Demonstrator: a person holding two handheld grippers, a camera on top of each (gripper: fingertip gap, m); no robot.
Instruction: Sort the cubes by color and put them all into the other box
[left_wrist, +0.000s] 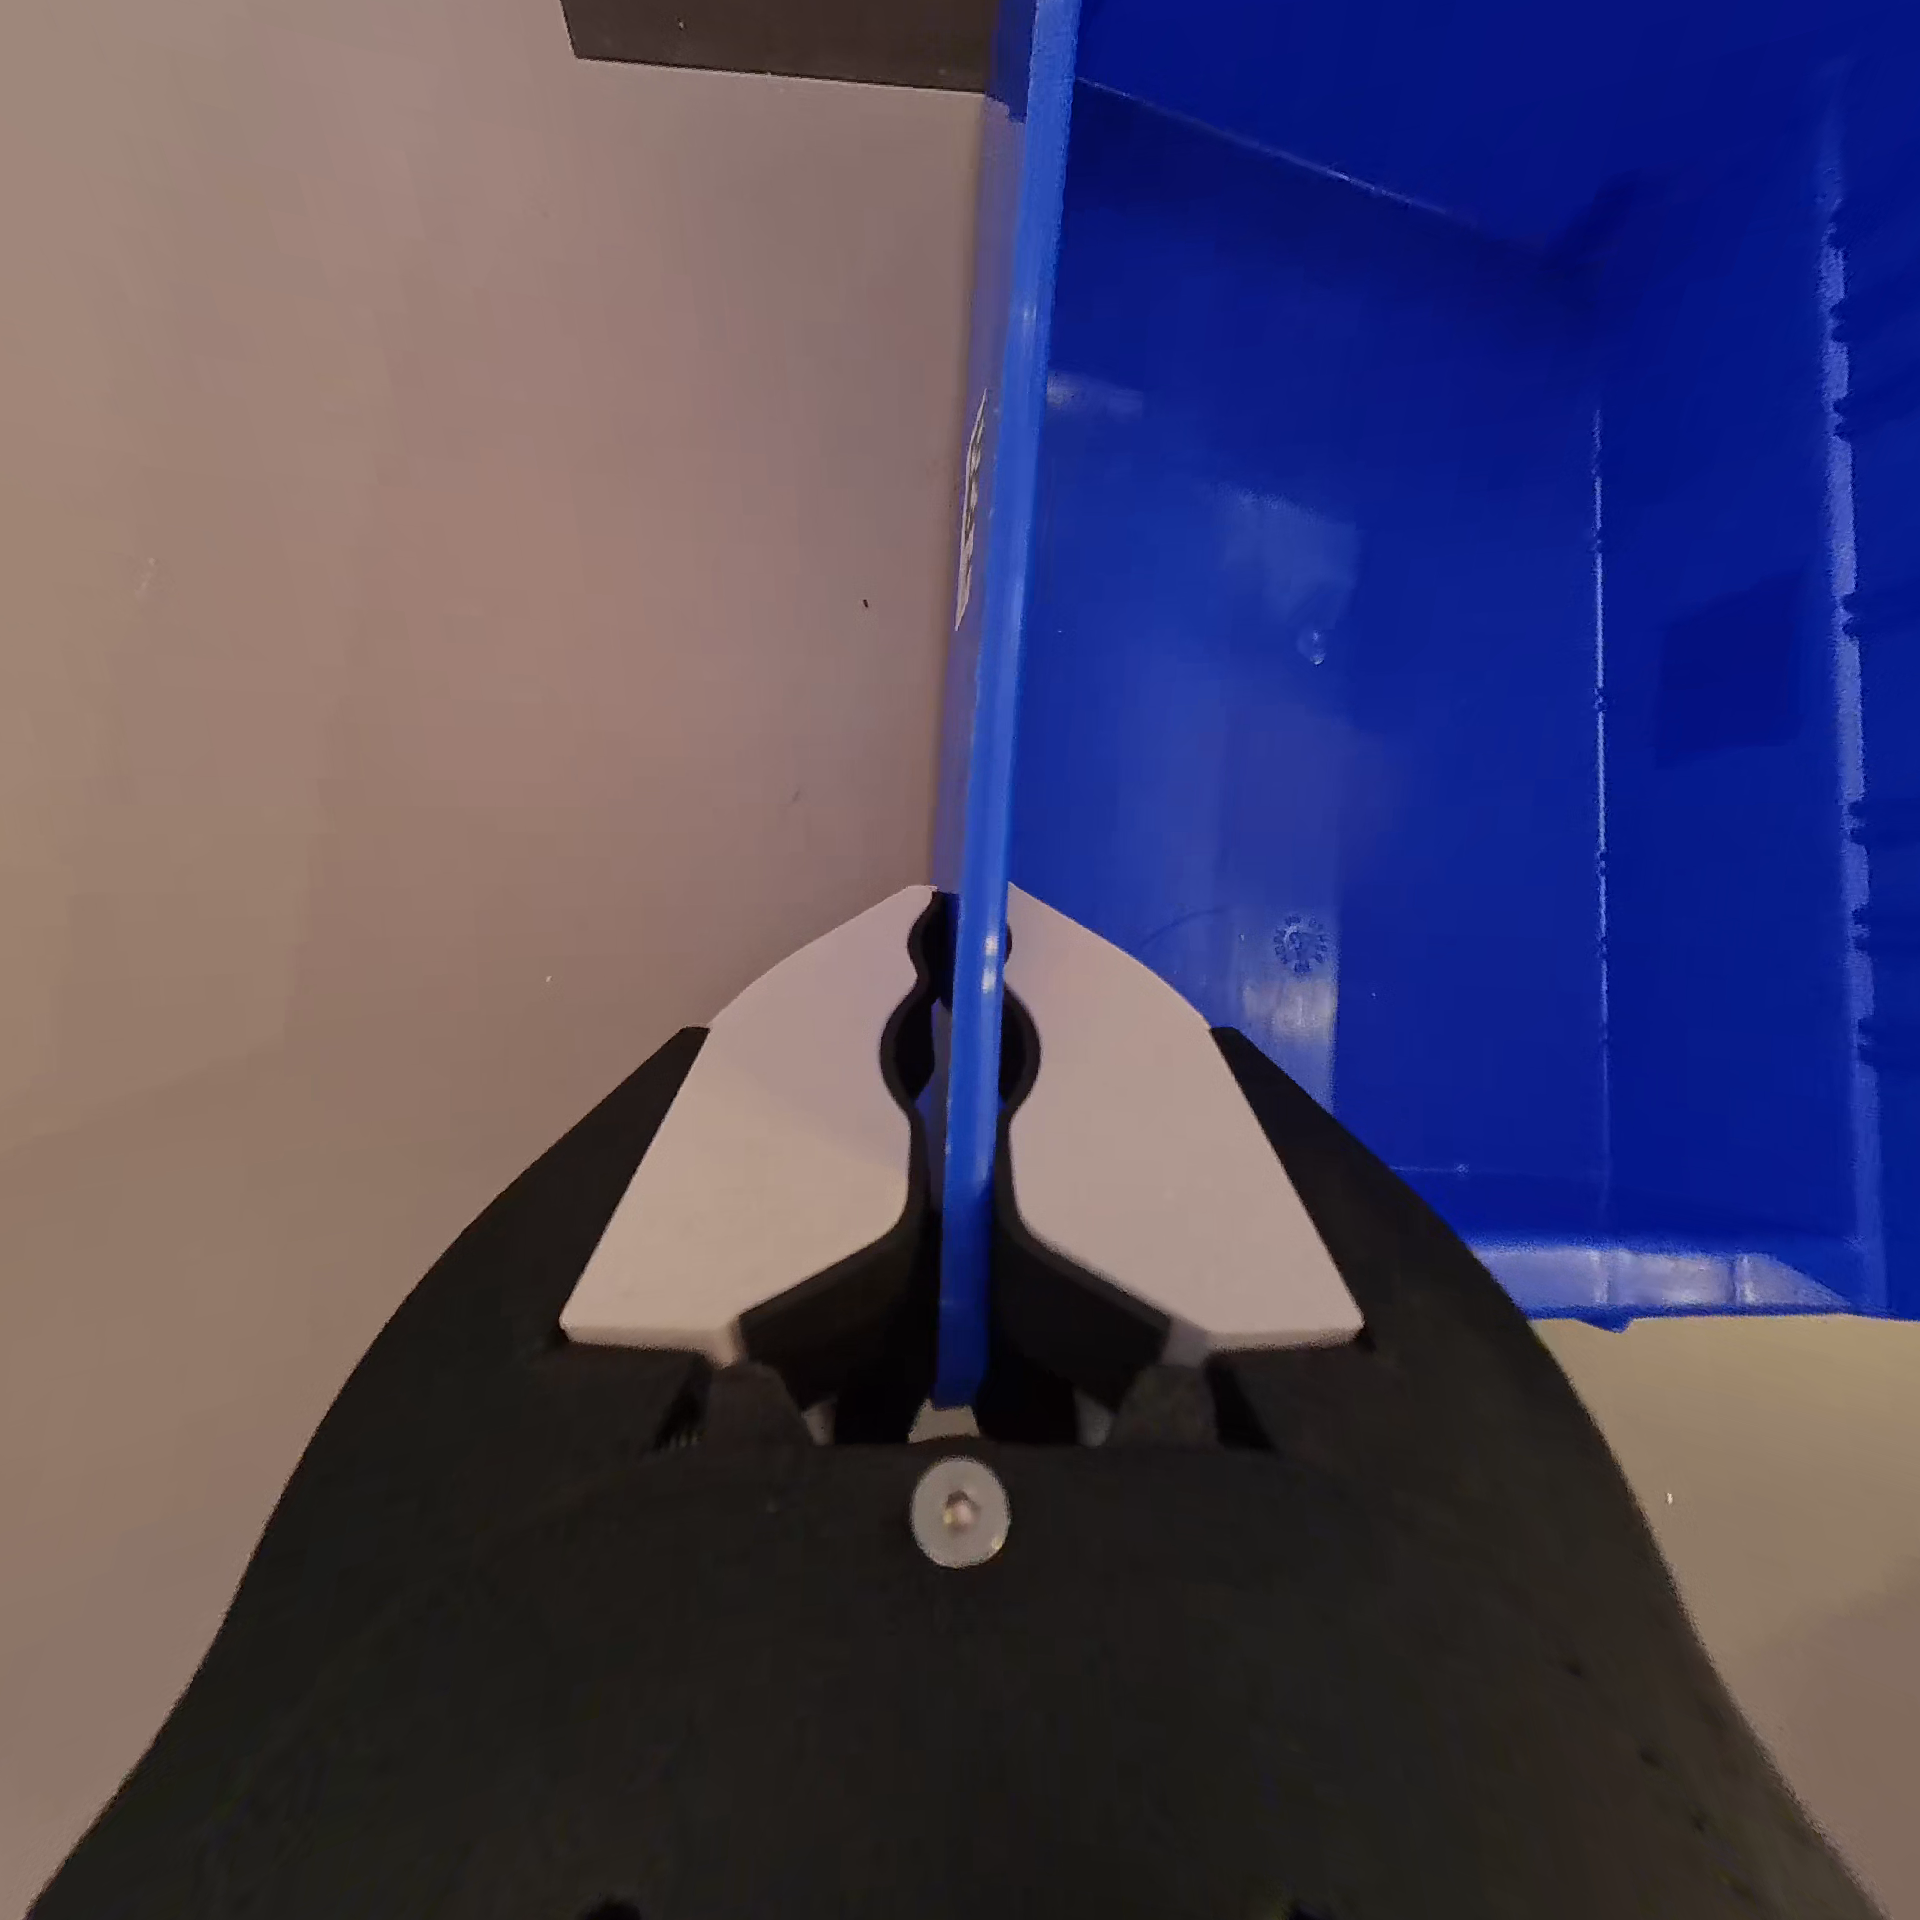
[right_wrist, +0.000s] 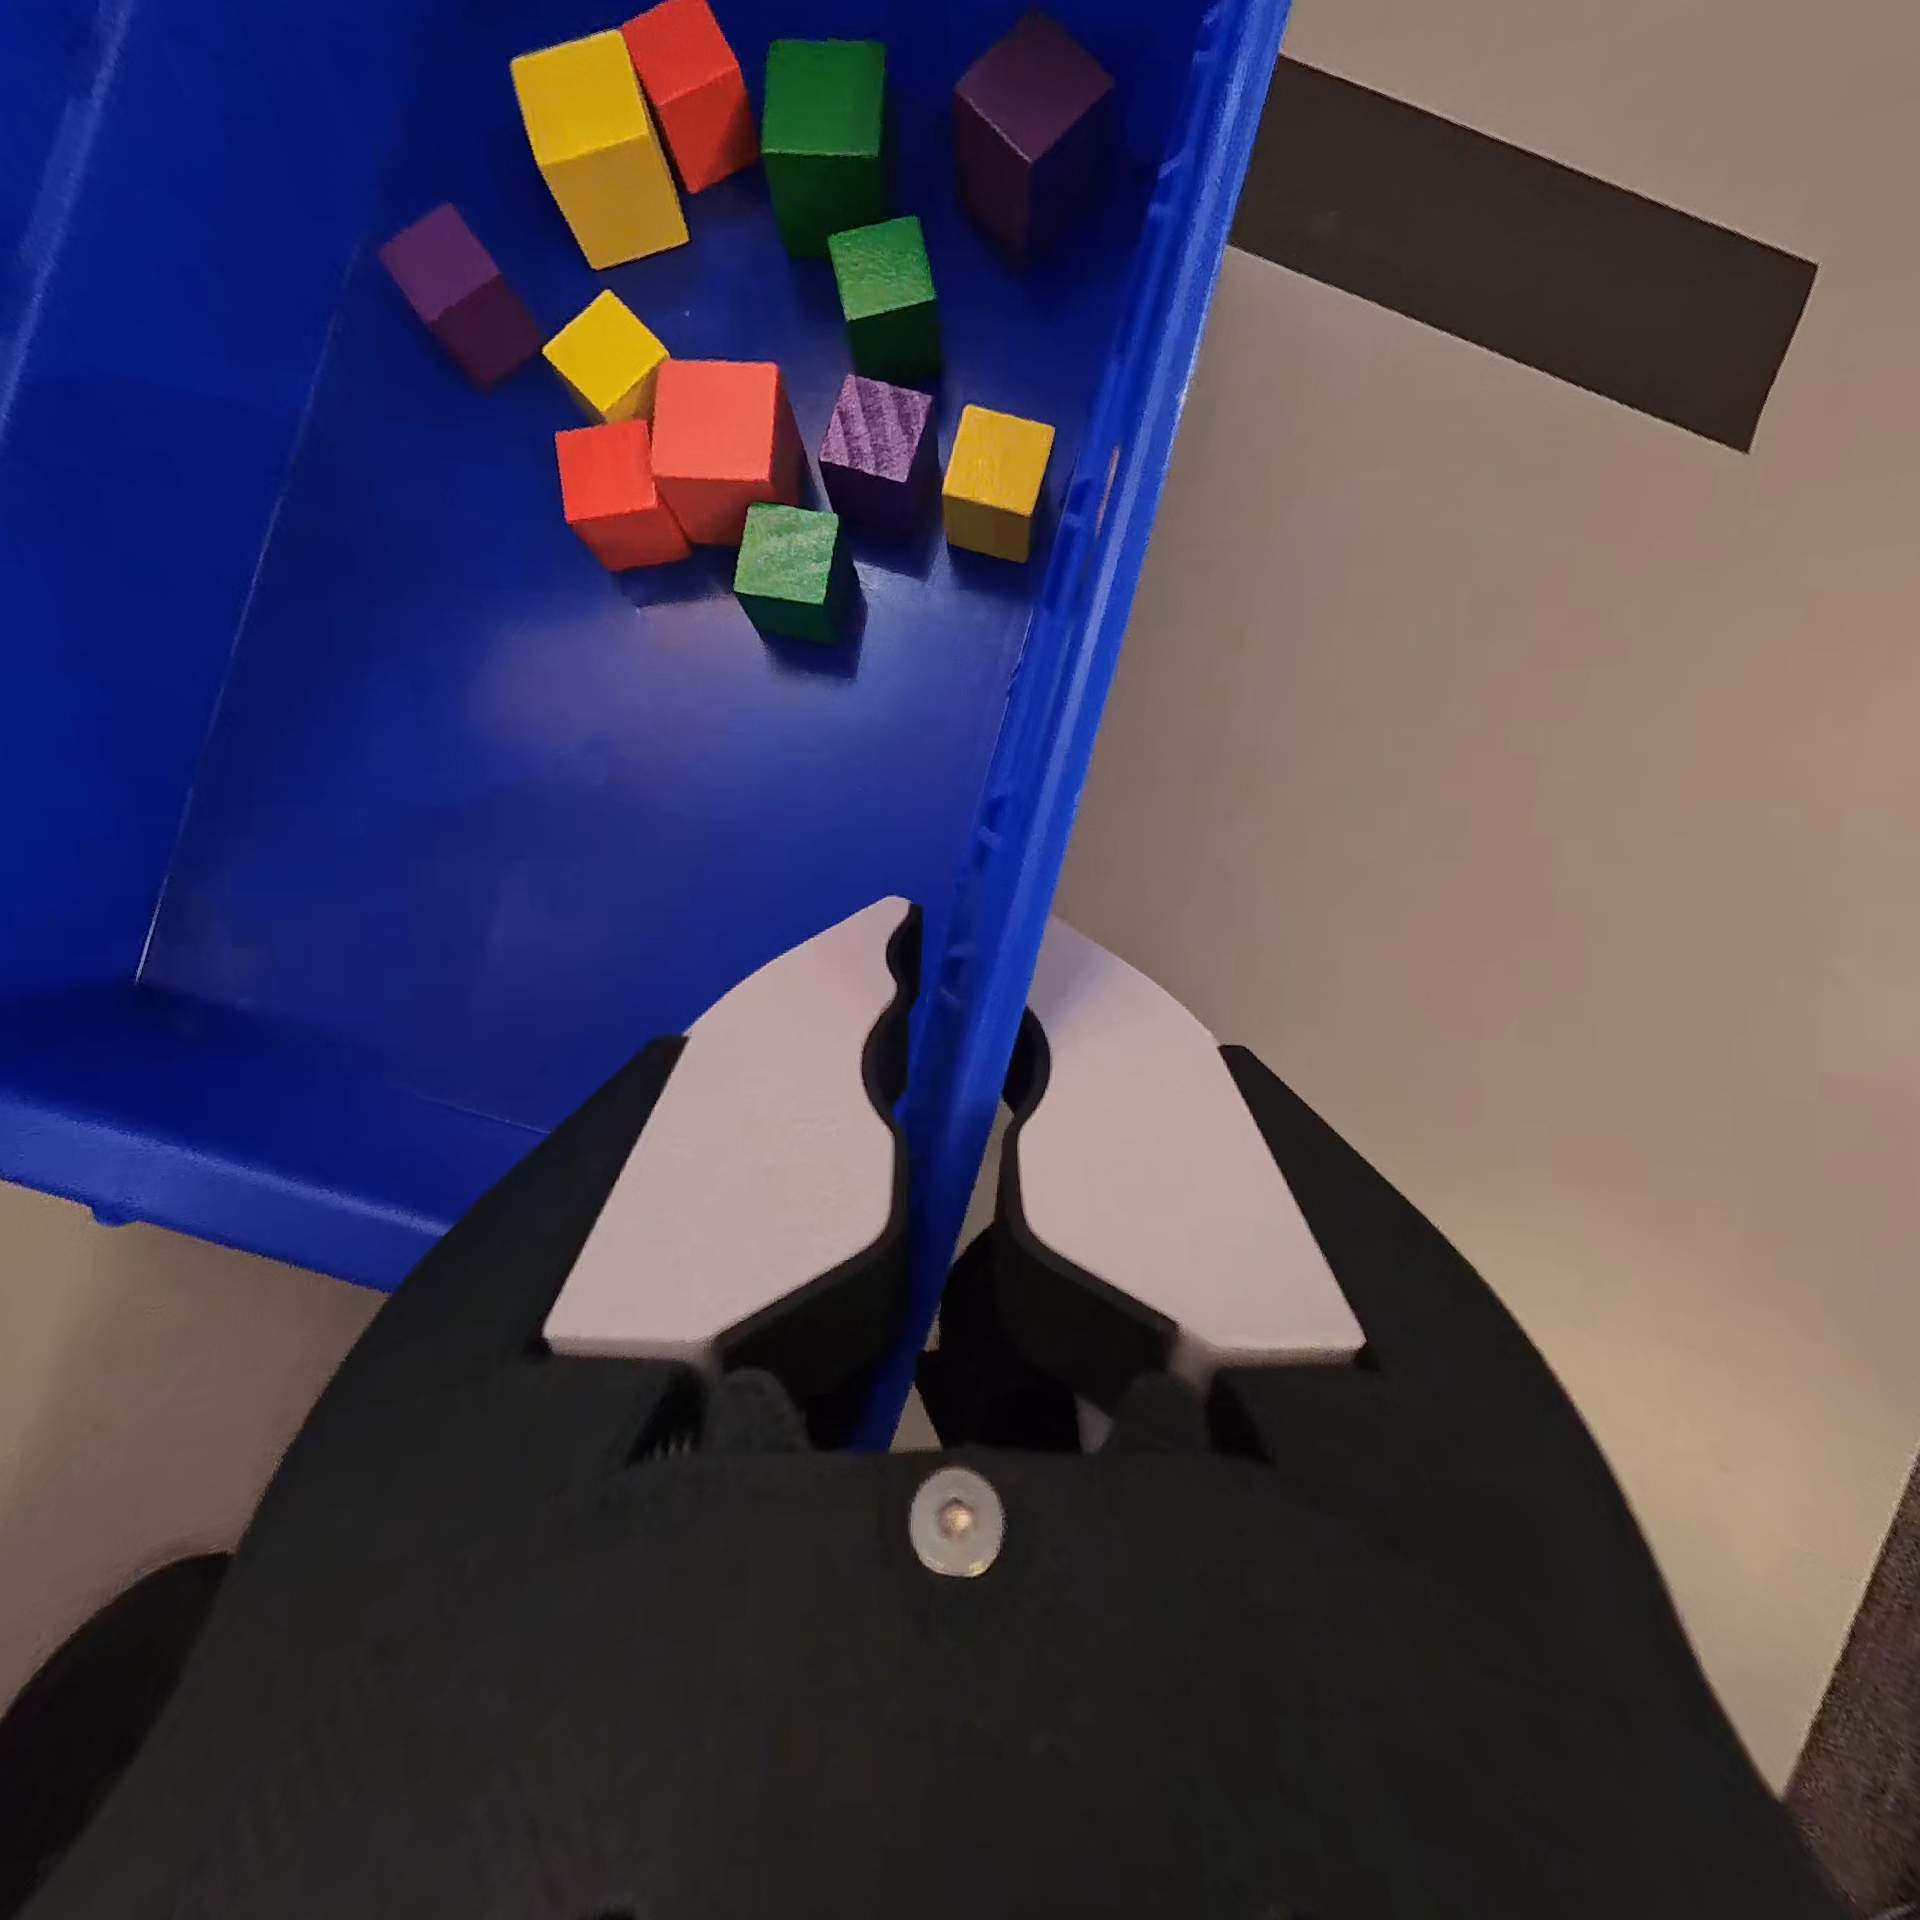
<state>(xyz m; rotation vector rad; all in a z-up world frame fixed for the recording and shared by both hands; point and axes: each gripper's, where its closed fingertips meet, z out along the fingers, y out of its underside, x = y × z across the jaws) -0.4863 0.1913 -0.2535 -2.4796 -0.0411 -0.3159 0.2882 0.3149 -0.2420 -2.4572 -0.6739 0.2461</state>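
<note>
My left gripper (left_wrist: 971, 904) is shut on the left wall (left_wrist: 1023, 520) of a blue box, with one pad on each side of the rim. The inside of that box (left_wrist: 1351, 727) shows no cubes in the left wrist view. My right gripper (right_wrist: 977, 920) is shut on the right wall (right_wrist: 1132, 499) of a blue box. On that box's floor lie several cubes and blocks: yellow (right_wrist: 597, 145), red (right_wrist: 717, 447), green (right_wrist: 826, 140) and purple (right_wrist: 1029, 125), mixed together toward the far end. I cannot tell whether both grippers hold the same box.
The box stands on a beige table (right_wrist: 1455, 831). A black tape strip lies on the table beyond the box in the right wrist view (right_wrist: 1507, 249) and in the left wrist view (left_wrist: 779, 42). The table's edge and dark floor (right_wrist: 1860, 1766) are at the lower right.
</note>
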